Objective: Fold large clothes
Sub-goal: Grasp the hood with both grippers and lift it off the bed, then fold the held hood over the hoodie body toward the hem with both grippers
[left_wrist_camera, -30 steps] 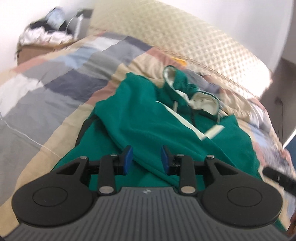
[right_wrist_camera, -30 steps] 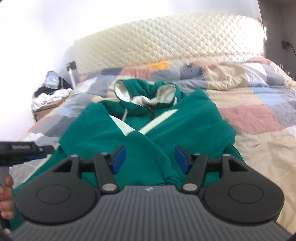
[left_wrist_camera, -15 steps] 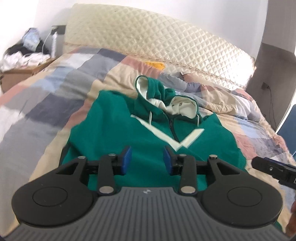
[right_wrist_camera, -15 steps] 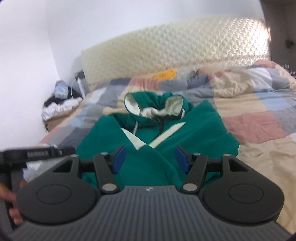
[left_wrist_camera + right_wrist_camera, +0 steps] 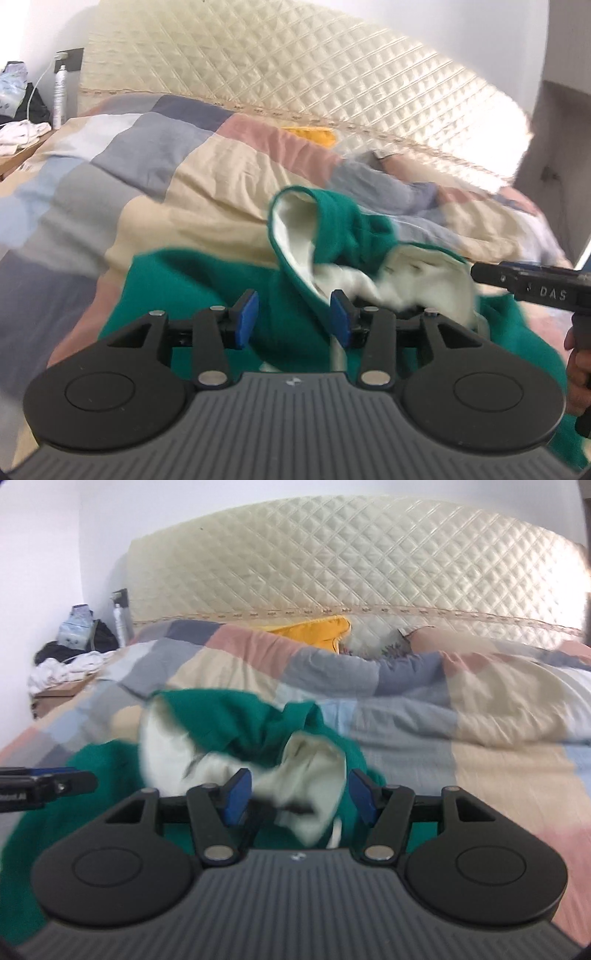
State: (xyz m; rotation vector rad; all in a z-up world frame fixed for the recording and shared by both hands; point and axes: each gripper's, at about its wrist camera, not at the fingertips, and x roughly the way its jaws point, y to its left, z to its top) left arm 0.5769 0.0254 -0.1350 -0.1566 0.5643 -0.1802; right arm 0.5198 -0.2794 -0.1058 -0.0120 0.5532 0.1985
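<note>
Your green hoodie (image 5: 207, 280) is only partly visible: in both wrist views the black gripper body covers its lower part, so you cannot tell how the hem or sleeves lie. Its cream-lined hood (image 5: 166, 753) is smeared by motion blur, and the folds there cannot be made out. Whether the left gripper (image 5: 293, 319) or the right gripper (image 5: 295, 797) touches the cloth between the spread blue pads cannot be told, since the fabric just behind them is blurred. Your right hand (image 5: 578, 373) is cut off by the left view's right edge. The clutter on the bedside table (image 5: 59, 690) is too small to identify
</note>
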